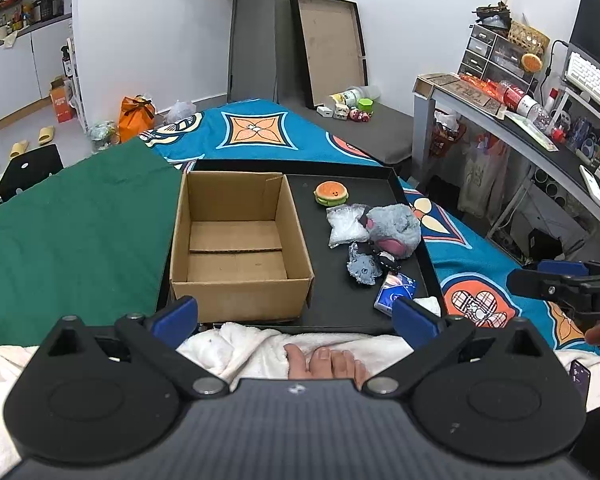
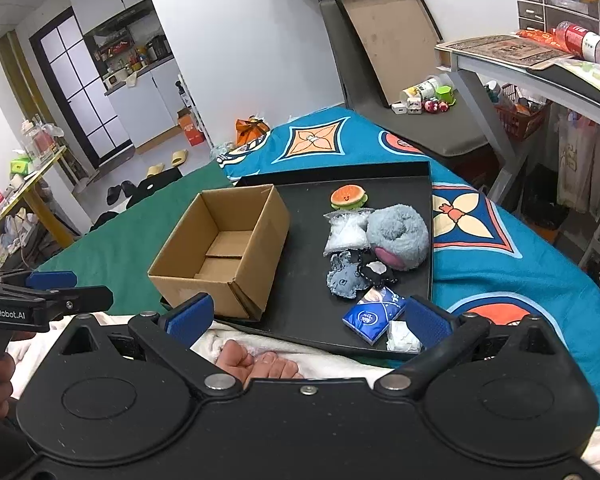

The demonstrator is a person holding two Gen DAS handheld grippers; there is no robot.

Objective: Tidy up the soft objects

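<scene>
- Plainly nothing is packed yet: the cardboard box (image 1: 240, 240) stands empty on the left part of the black tray (image 1: 340, 312).
- Right of the box, the soft things lie in a cluster: a burger squishy (image 1: 331, 193) at the far end, then a clear bag of white stuffing (image 1: 346, 224) touching a grey plush toy (image 1: 394, 230), a grey fabric piece (image 1: 362, 266), and nearest, a blue tissue pack (image 2: 374, 314) beside a crumpled white tissue (image 2: 402, 338).
- Both tools hover at the tray's near edge: the left gripper (image 1: 296, 312) has its jaws wide apart and empty, and the right gripper (image 2: 308, 316) likewise.
- Judged from this, the first pick is in hand; the right gripper should probably advance, close on the tissue pack, and carry it left into the box.
</scene>
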